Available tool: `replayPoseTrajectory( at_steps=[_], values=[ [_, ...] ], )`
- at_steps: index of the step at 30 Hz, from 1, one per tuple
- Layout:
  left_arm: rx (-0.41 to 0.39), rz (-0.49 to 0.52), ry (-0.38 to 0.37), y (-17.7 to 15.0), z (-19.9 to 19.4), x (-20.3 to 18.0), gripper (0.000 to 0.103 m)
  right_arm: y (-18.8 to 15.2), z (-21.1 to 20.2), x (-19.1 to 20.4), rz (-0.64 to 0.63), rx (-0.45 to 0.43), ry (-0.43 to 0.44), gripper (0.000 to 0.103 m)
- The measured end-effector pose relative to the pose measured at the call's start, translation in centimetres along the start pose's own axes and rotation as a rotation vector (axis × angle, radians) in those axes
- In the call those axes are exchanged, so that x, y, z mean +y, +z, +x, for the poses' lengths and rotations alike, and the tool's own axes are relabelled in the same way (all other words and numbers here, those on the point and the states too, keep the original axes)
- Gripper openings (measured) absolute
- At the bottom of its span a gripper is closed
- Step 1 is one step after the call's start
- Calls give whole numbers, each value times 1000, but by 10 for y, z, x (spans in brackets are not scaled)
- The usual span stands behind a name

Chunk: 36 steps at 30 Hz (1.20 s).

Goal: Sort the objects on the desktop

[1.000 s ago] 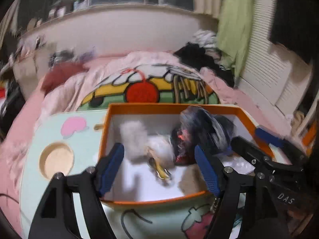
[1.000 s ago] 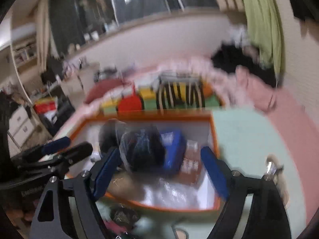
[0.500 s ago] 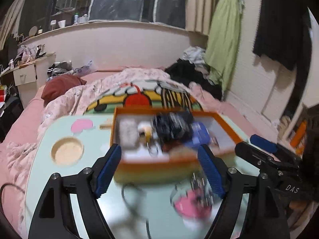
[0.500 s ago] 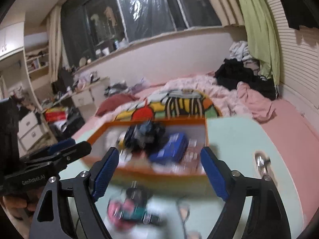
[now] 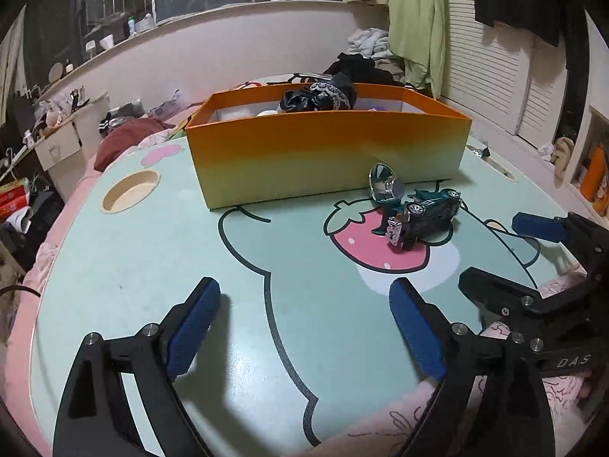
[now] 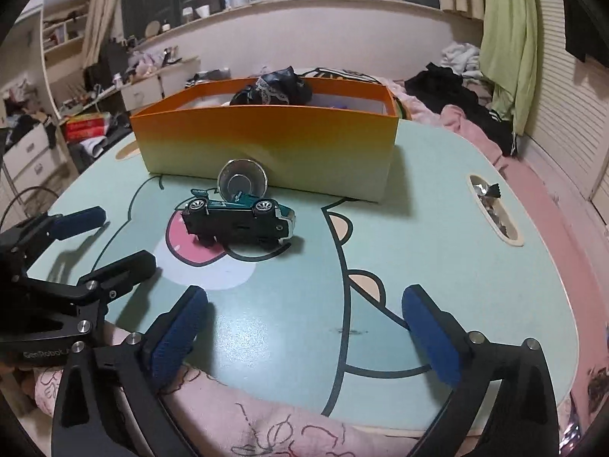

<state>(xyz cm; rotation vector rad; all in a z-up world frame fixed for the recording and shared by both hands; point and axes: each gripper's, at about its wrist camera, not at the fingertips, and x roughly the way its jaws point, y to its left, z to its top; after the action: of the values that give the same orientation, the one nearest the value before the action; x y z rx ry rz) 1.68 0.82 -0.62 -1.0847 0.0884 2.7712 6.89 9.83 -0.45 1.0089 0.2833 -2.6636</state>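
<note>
An orange box [image 5: 327,152] [image 6: 266,141] stands at the far side of the mint-green table [image 5: 152,266], with a black bundle [image 5: 319,97] poking above its rim. In front of it a dark green toy car [image 5: 426,217] [image 6: 238,222] lies on its side beside a small round mirror [image 5: 382,184] [image 6: 241,182]. My left gripper [image 5: 302,304] [image 6: 114,240] hovers over the table's near part, jaws opening, nothing between them. My right gripper [image 6: 304,304] [image 5: 506,255] is beside it on the right, jaws also opening and empty. The car lies ahead of both, untouched.
A round cup hole [image 5: 129,190] is sunk in the table at the left, and a slot with foil wrappers [image 6: 491,205] at the right. Pink printed cloth [image 6: 266,419] lies at the near edge. A bed with clothes [image 6: 449,87] is behind the box.
Both grippers have pulled back from above the box to the table's near part and sunk lower. Their jaws stand wider. The toy car and mirror have come into view.
</note>
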Motion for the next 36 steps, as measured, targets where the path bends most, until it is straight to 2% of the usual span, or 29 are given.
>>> replayPoseTrajectory(
  at_steps=[31, 36],
  values=[
    [-11, -13, 17, -2, -1, 1, 93, -2, -1, 1, -5, -3, 0, 102],
    [-11, -12, 16, -2, -1, 1, 93, 1, -5, -6, 25, -26, 51, 102]
  ],
)
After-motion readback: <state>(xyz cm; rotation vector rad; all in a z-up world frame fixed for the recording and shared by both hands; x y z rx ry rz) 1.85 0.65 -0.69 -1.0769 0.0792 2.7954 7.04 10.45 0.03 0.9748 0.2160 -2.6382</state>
